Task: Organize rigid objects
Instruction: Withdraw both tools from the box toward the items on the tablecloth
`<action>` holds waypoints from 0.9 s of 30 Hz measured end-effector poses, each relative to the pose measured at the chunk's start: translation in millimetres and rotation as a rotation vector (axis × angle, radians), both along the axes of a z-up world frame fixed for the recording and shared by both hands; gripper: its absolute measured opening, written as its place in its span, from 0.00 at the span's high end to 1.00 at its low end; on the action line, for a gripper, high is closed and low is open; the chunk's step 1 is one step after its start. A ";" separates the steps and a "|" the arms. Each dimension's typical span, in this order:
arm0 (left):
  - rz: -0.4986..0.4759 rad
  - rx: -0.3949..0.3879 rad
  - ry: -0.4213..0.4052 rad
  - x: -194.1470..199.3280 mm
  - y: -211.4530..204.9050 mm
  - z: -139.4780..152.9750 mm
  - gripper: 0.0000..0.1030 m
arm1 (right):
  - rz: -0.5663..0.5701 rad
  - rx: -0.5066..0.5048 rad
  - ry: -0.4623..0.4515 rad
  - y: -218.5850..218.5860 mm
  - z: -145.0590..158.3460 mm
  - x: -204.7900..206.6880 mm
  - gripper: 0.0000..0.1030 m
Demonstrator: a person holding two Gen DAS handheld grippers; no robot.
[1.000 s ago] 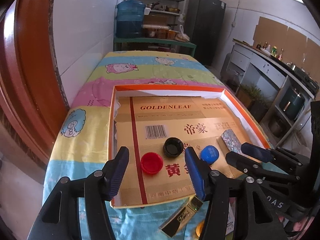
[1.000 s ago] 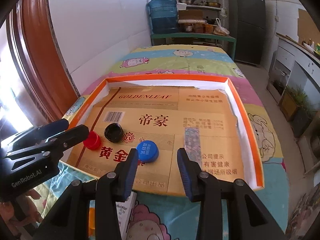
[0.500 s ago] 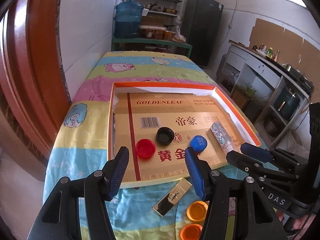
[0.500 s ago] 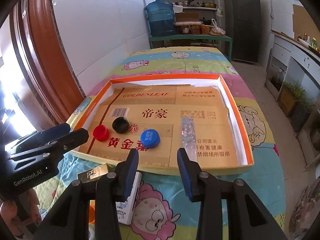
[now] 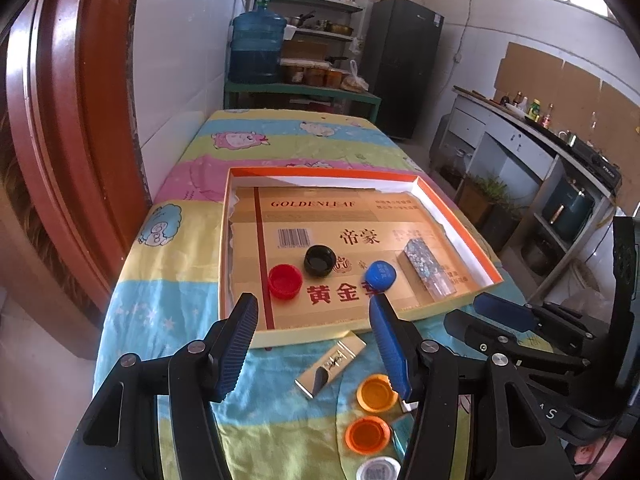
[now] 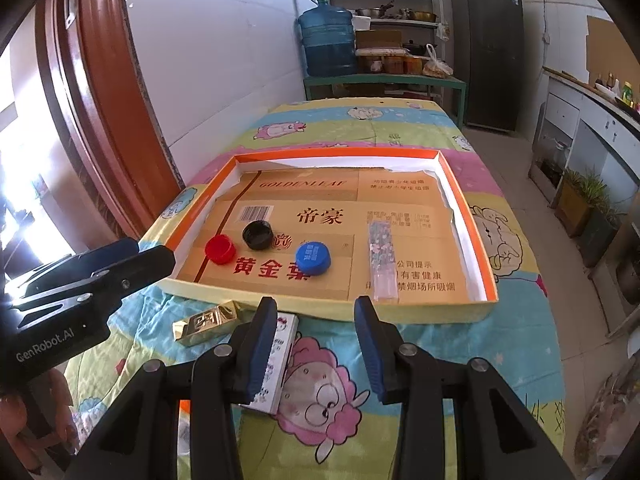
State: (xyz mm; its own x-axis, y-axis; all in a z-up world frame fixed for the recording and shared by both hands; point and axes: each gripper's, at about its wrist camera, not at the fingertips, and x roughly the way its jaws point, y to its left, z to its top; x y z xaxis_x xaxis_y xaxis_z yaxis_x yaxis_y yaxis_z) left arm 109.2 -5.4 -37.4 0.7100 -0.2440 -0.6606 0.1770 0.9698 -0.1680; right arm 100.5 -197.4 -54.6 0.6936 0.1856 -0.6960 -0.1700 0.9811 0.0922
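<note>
An orange-rimmed cardboard tray (image 5: 248, 172) (image 6: 456, 176) holds a red cap (image 5: 285, 281) (image 6: 219, 249), a black cap (image 5: 320, 260) (image 6: 258, 234), a blue cap (image 5: 381, 274) (image 6: 313, 258) and a patterned flat box (image 5: 429, 272) (image 6: 382, 260). In front of the tray lie a gold bar-shaped box (image 5: 331, 363) (image 6: 208, 322), two orange caps (image 5: 376, 393) (image 5: 367, 434), a white cap (image 5: 378, 469) and a white carton (image 6: 276, 364). My left gripper (image 5: 314, 344) and right gripper (image 6: 316, 344) are open, empty, above the near objects.
The table carries a cartoon-print cloth (image 6: 400, 120). A white wall and red door frame (image 5: 60, 140) stand to the left. A water jug (image 5: 258, 50), shelves and a dark fridge (image 5: 404, 68) are at the far end, counters (image 5: 540, 148) on the right.
Both grippers have pulled back and up from the tray, so the loose objects in front of it have come into view. Both stay open and empty.
</note>
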 end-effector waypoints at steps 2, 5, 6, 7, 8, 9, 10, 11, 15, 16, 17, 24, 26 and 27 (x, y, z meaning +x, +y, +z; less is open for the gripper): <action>-0.004 0.001 0.001 -4.2 -0.7 1.1 0.42 | 0.000 0.000 0.003 -0.3 0.0 -4.7 0.61; -0.011 -0.001 0.007 -11.4 -1.0 2.0 0.42 | 0.002 -0.002 0.010 1.0 -0.4 -9.1 0.61; -0.008 -0.001 0.007 -13.7 -0.4 2.5 0.42 | 0.003 -0.004 0.010 1.7 -0.3 -11.2 0.61; -0.006 -0.003 0.008 -15.5 1.2 3.0 0.42 | 0.004 -0.005 0.009 2.4 0.0 -13.6 0.61; -0.001 -0.011 0.007 -18.2 3.7 3.8 0.42 | 0.006 -0.006 0.007 3.1 0.6 -16.0 0.61; 0.003 -0.018 0.004 -21.0 6.0 4.7 0.42 | 0.006 -0.006 0.006 3.8 1.0 -17.8 0.61; 0.006 -0.024 0.002 -23.3 7.7 5.3 0.42 | 0.007 -0.007 0.004 4.2 1.6 -20.6 0.61; 0.011 -0.031 0.002 -26.4 10.1 6.3 0.42 | 0.007 -0.009 0.002 4.4 2.2 -23.4 0.61; 0.021 -0.043 -0.003 -35.1 16.4 9.3 0.42 | 0.005 -0.010 0.001 4.0 3.2 -29.6 0.61; 0.021 -0.044 -0.003 -37.0 17.4 10.0 0.42 | 0.005 -0.011 0.000 4.1 3.7 -32.1 0.61; 0.021 -0.043 -0.004 -39.1 18.3 10.7 0.42 | 0.006 -0.012 -0.001 4.1 4.1 -34.5 0.61; 0.020 -0.047 -0.009 -55.6 23.6 8.0 0.42 | 0.029 0.003 0.028 9.5 -5.6 -52.1 0.61; 0.020 -0.052 -0.004 -58.9 24.8 4.5 0.42 | 0.041 0.000 0.045 13.6 -12.2 -58.1 0.61; 0.021 -0.055 0.000 -60.7 25.7 2.4 0.42 | 0.048 -0.002 0.054 15.9 -15.9 -61.4 0.61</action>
